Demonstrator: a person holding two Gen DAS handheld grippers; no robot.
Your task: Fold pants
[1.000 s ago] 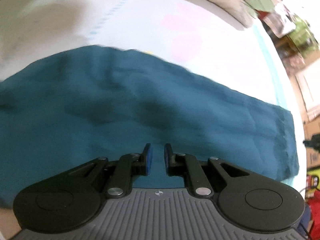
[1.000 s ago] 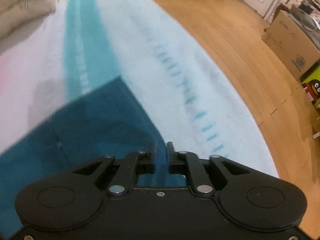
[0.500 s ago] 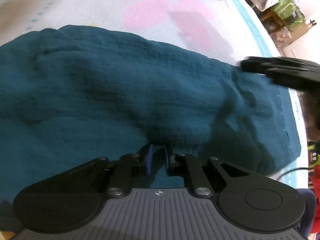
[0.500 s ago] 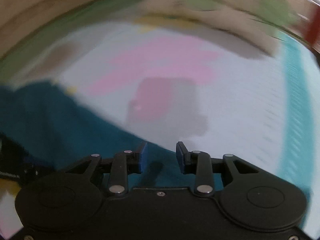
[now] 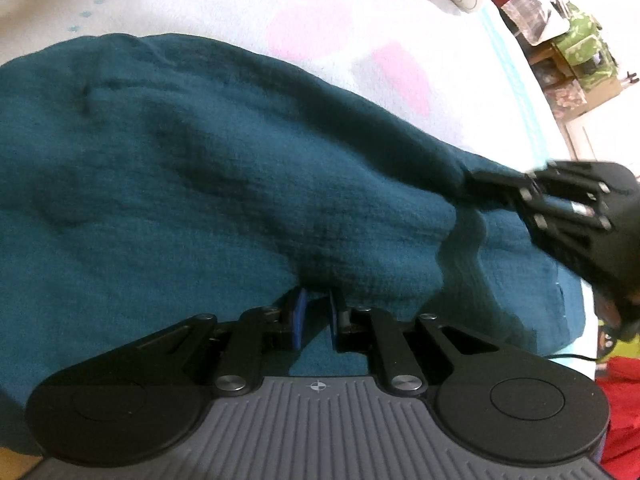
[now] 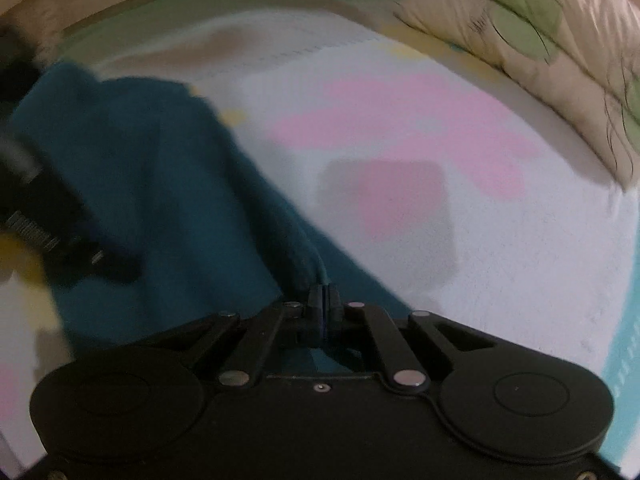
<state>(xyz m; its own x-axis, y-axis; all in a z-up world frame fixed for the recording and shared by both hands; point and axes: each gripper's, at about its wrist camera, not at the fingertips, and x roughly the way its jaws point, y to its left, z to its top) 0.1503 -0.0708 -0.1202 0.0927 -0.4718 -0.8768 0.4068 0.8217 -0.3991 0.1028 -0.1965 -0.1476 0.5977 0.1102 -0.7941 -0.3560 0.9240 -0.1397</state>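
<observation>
1. Where the left wrist view looked along its own fingers, the left gripper (image 5: 316, 304) had its blue pads nearly together, pinching a raised fold of the teal pants (image 5: 192, 184) between them.
2. Beyond that pinch, the same view showed the pants spread wide over the white bedsheet (image 5: 224, 8), wrinkled and bunched into a hump just ahead of the fingertips.
3. Only this view showed the right gripper (image 5: 476, 186) from outside: it came in from the right edge, black, with its fingertips pressed into the far edge of the cloth, which was drawn up into a ridge there.
4. Only here too were cluttered shelves and boxes (image 5: 568, 52) beyond the bed, and something red (image 5: 624, 412) at the lower right corner.
5. Seen from the right wrist, the right gripper (image 6: 322, 300) had its pads pressed tight together on a narrow gathered edge of the pants (image 6: 152, 184), the cloth running away to the upper left.
6. Blurred at that view's left edge was the left gripper (image 6: 120, 268), dark, resting on the cloth.
7. This view alone showed a beige quilt with green leaves (image 6: 540, 40) at the top right and the sheet's pink flower print (image 6: 400, 136) with a grey shadow over it.
8. A strip of small markings on the blurred device could not be read; a small crosshair mark (image 5: 318, 387) sat on the left gripper's grey body.
</observation>
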